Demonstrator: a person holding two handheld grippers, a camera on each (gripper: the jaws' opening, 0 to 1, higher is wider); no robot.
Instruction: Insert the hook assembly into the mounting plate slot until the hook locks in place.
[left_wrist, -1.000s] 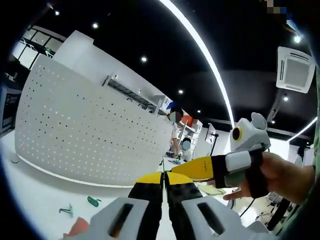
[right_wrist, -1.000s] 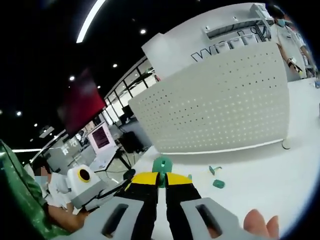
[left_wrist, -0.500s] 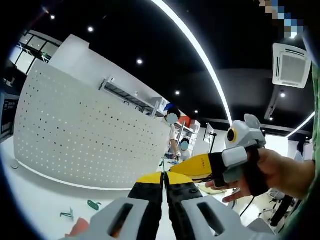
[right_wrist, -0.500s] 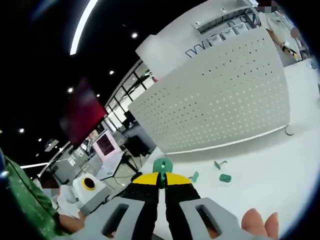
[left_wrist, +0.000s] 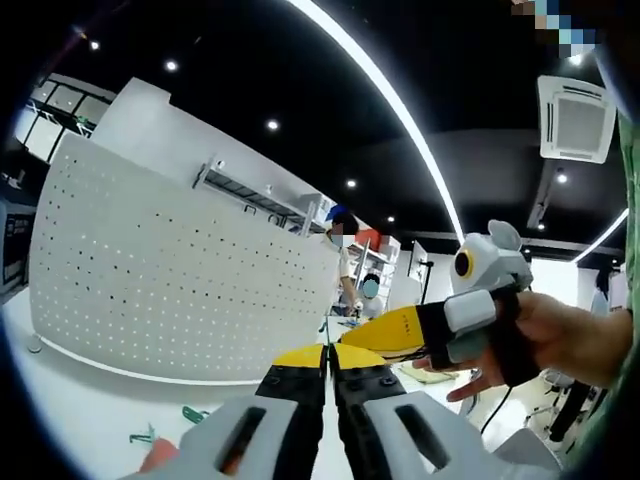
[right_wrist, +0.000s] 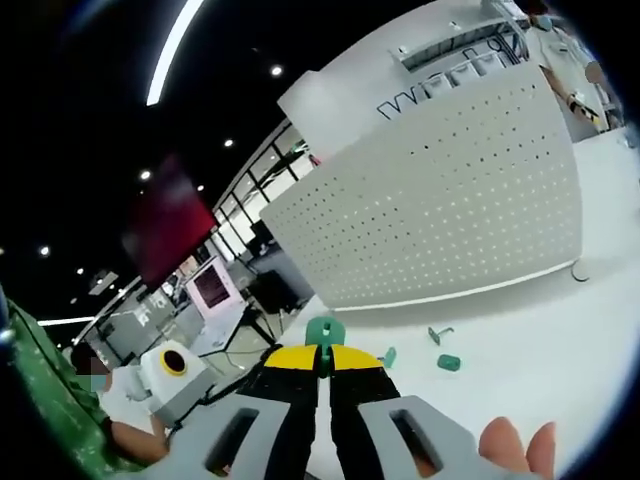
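Note:
A white perforated mounting plate (left_wrist: 170, 290) stands upright on the white table (left_wrist: 80, 410); it also rises ahead in the right gripper view (right_wrist: 440, 225). My right gripper (right_wrist: 322, 352) is shut on a green hook piece (right_wrist: 322, 330) that sticks up between its yellow tips, short of the plate. My left gripper (left_wrist: 325, 352) is shut, and I make out nothing between its tips. The right gripper (left_wrist: 395, 332) comes into the left gripper view from the right, held by a hand (left_wrist: 560, 345). Loose green hooks (right_wrist: 440, 335) lie on the table before the plate.
More green hooks (left_wrist: 195, 413) and an orange-red part (left_wrist: 155, 455) lie on the table by the left jaws. A fingertip (right_wrist: 515, 445) shows at the bottom right. People stand at benches far behind the plate (left_wrist: 345, 270). The left gripper's body (right_wrist: 175, 375) sits low left.
Both views have shifted slightly with the hands. The right gripper keeps its hold on the green hook, and both pairs of jaws stay shut. The plate and the loose hooks have not moved.

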